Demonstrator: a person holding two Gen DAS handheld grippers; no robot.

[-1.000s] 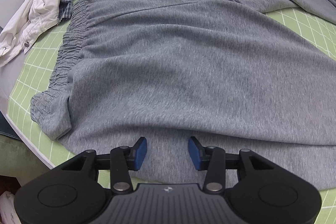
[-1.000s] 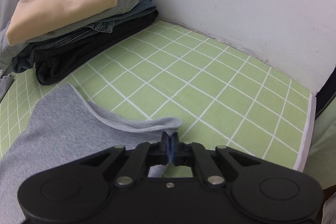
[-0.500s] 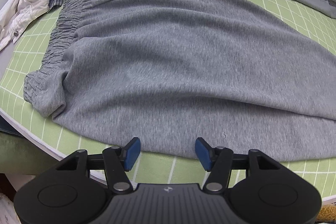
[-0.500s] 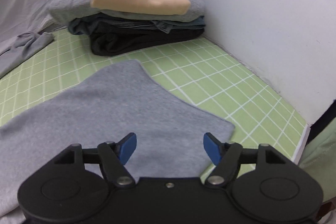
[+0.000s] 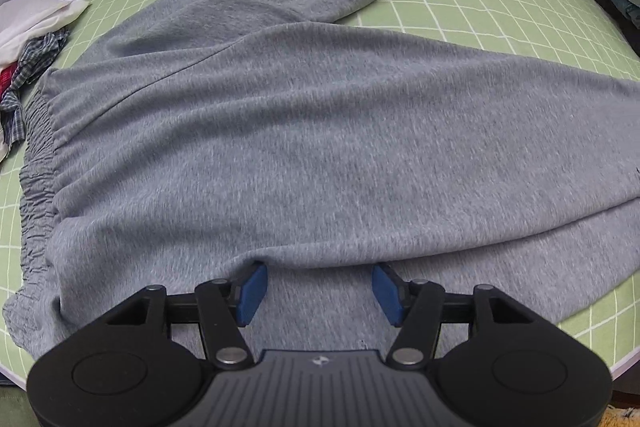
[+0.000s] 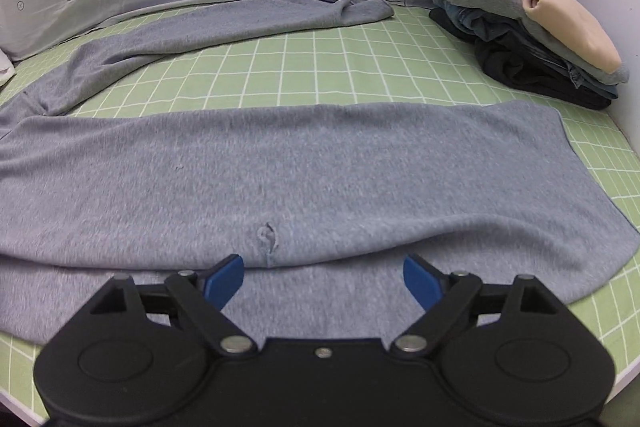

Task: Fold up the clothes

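Let go of the hem since a second ago — right gripper [image 6: 323, 277] now spread wide and empty, swung round to face the near trouser leg; left gripper [image 5: 316, 287] equally wide, back low over the near edge. Grey sweatpants [image 5: 320, 147] spread flat on the green checked sheet [image 6: 320, 67], legs apart, far leg [image 6: 240, 23] angled off — not yet doubled over. Farther back, folded stack [image 6: 532, 39] finished; unfolded heap [image 5: 28, 43] waiting.
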